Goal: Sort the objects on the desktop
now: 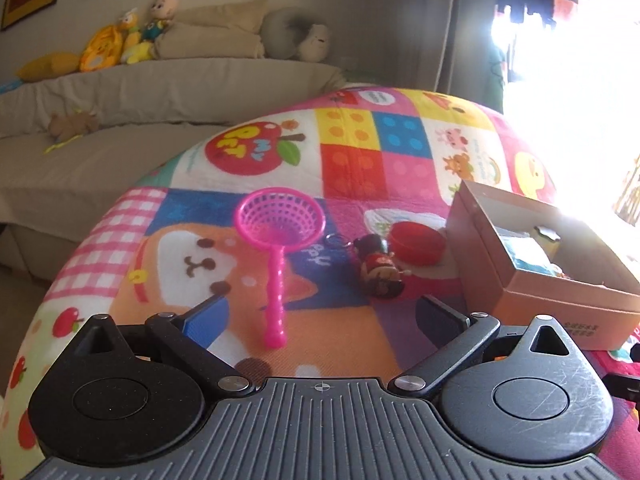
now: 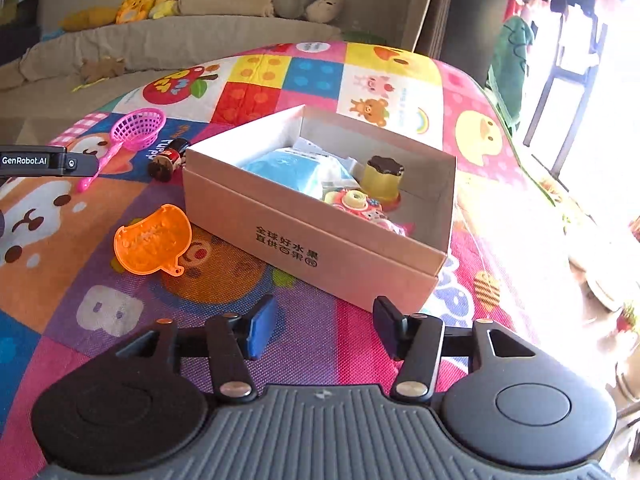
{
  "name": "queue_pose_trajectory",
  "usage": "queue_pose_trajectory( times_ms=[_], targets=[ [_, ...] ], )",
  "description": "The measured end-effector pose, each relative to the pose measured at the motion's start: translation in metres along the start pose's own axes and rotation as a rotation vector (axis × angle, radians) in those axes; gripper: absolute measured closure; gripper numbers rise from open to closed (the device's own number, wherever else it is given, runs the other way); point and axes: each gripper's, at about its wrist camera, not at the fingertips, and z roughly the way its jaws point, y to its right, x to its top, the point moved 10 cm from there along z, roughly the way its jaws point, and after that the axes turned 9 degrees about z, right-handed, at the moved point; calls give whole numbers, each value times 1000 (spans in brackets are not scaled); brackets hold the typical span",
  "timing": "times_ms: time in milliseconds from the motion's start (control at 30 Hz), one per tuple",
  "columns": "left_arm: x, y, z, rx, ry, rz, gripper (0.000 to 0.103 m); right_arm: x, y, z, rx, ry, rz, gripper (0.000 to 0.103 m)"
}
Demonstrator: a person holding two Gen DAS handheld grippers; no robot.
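A pink toy strainer (image 1: pixel 279 222) lies on the colourful mat, its handle pointing toward my left gripper (image 1: pixel 320 316), which is open and empty just short of the handle end. A small doll keychain (image 1: pixel 378 268) and a red bowl (image 1: pixel 416 242) lie to the right of it. The cardboard box (image 2: pixel 320 236) holds a blue packet (image 2: pixel 288 170), a yellow cup (image 2: pixel 382 176) and a pink toy (image 2: pixel 360 204). My right gripper (image 2: pixel 324 328) is open and empty in front of the box. An orange scoop (image 2: pixel 152 240) lies left of the box. The strainer (image 2: pixel 136 130) and doll (image 2: pixel 168 158) show behind it.
The mat (image 2: pixel 320 344) covers the table. The box (image 1: pixel 540 264) stands at the right in the left wrist view. The left gripper's body (image 2: pixel 44 161) shows at the left edge of the right wrist view. A sofa (image 1: pixel 140 92) with plush toys stands behind.
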Motion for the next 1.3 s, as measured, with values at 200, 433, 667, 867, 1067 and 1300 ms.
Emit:
queue_pose_trajectory(
  times_ms=[200,433,667,867,1067,1300],
  targets=[
    [22,31,51,-45,-58,101,20,-9,12,6,43,5,144,20],
    [9,46,89,-31,-164,158,51,-5,14,5,45,42,178,5],
    [0,40,55,-27,-165,188,69,-4,16,5,60,53,213,1],
    [-34,48,-20,-135,-172,201,69,-4,15,4,57,57,205,0],
    [-69,38,-64,-113,-197,222,53,-5,15,7,42,42,198,0],
    [-65,-12,-60,38,-215,80,32,-7,14,7,21,36,190,0]
  ],
)
